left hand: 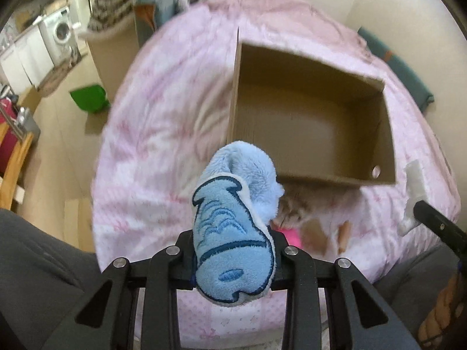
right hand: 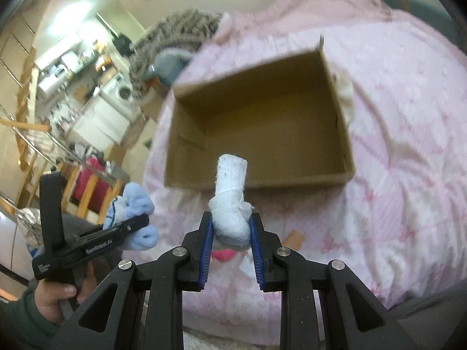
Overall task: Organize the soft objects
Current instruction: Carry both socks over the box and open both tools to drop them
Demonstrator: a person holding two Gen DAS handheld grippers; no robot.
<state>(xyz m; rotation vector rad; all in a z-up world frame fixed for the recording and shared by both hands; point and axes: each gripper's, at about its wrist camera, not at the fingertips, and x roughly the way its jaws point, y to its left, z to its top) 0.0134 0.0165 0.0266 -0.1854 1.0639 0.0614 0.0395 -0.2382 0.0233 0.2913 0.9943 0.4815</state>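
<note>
With my left gripper (left hand: 233, 250) pinching a fluffy blue embroidered sock (left hand: 233, 233) and my right gripper (right hand: 230, 227) clamping a rolled white sock (right hand: 230, 204), next I should carry both over the empty brown cardboard box (right hand: 347, 163) and release.

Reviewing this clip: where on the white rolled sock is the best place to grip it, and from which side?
Grip the white sock at its bulky folded end, coming from the near side, as the right gripper does now. That thick wad fills the blue pads, while the narrower tube end points toward the cardboard box.
</note>
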